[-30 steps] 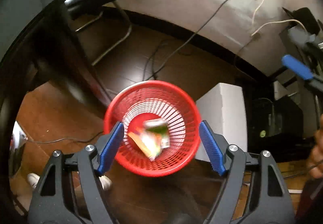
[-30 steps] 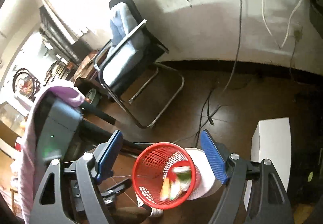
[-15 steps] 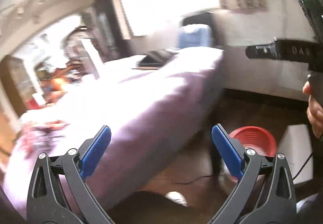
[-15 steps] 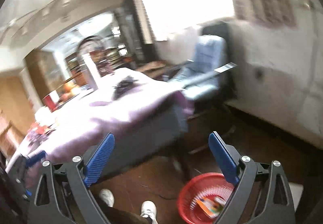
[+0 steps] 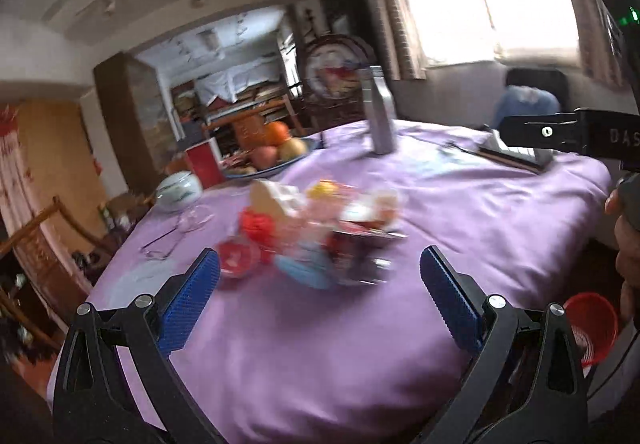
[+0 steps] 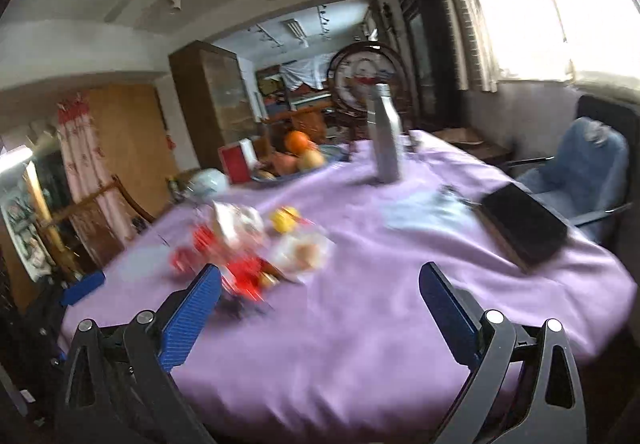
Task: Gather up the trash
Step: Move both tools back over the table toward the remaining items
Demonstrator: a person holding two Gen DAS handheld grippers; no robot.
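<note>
A second ago both cameras were aimed down at the red basket [image 5: 592,328] on the floor; now they are raised and turned onto the purple-covered table [image 5: 460,228]. A blurred pile of what seems to be wrappers [image 5: 320,232] is brought ahead of the left gripper [image 5: 320,304] and right gripper [image 6: 320,304]. Both jaws are seen wider, the right ones opening with nothing between them.

Ahead of me a heap of trash [image 5: 316,232] lies on the table [image 5: 320,344], toward its left side. Behind it stand a fruit bowl [image 5: 272,158] on the left and a bottle [image 5: 378,112] farther right. A flat case [image 6: 520,228] lies near the right edge, a chair [image 6: 584,168] behind it. The wastebasket [image 5: 590,324] sits on the floor, right of the table.
</note>
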